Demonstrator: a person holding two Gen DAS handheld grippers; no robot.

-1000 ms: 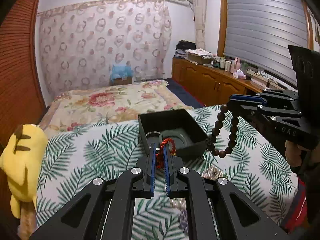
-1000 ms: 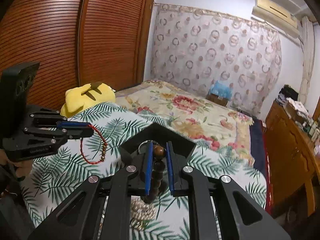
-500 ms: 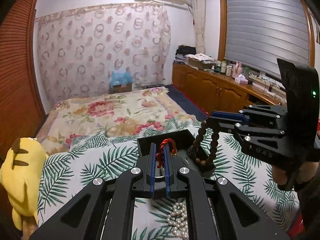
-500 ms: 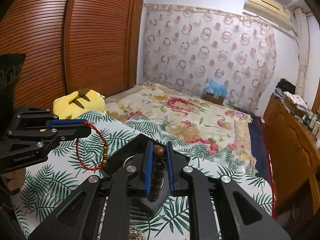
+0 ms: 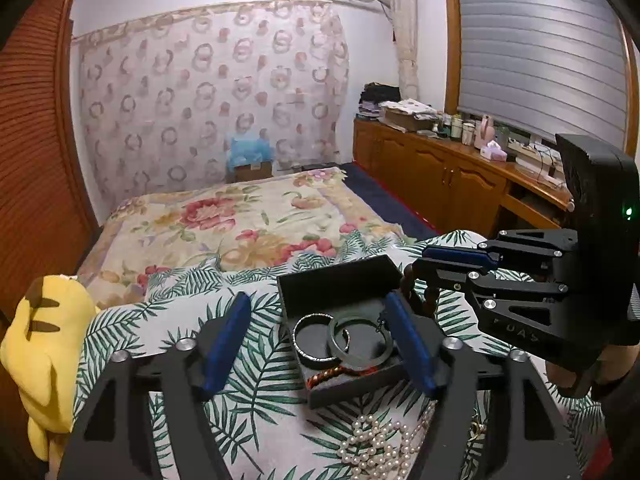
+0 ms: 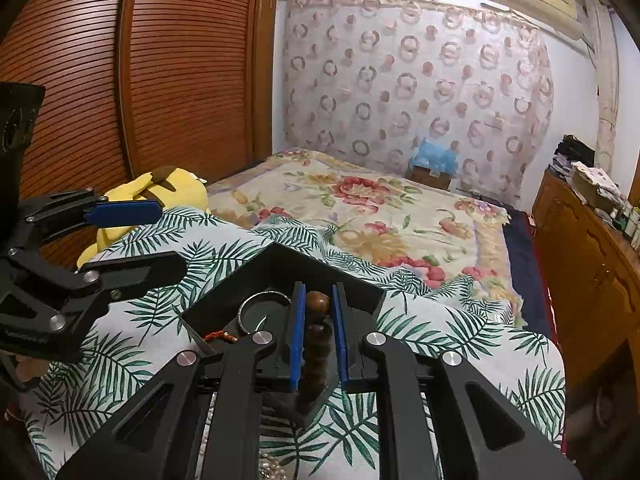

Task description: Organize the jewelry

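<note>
A black open jewelry box [image 5: 340, 280] sits on the palm-leaf cloth. Inside lie a silver bangle [image 5: 310, 338], a grey bangle [image 5: 360, 340] and the red cord bracelet [image 5: 340, 374] at its near edge. My left gripper [image 5: 320, 344] is open and empty, its jaws spread wide over the box. My right gripper [image 6: 318, 332] is shut on a brown wooden bead bracelet [image 6: 318, 336], held just above the box [image 6: 280, 264]. The bracelet also shows in the left wrist view [image 5: 412, 284] at the box's right edge.
A pearl necklace [image 5: 380, 444] lies on the cloth in front of the box. A yellow plush toy [image 5: 44, 344] sits at the left bed edge. A floral bedspread [image 5: 240, 216] lies beyond. Wooden cabinets [image 5: 440, 176] run along the right wall.
My left gripper opened and let go of the red cord bracelet, which now lies in the box. My right gripper moved the bead bracelet closer over the box.
</note>
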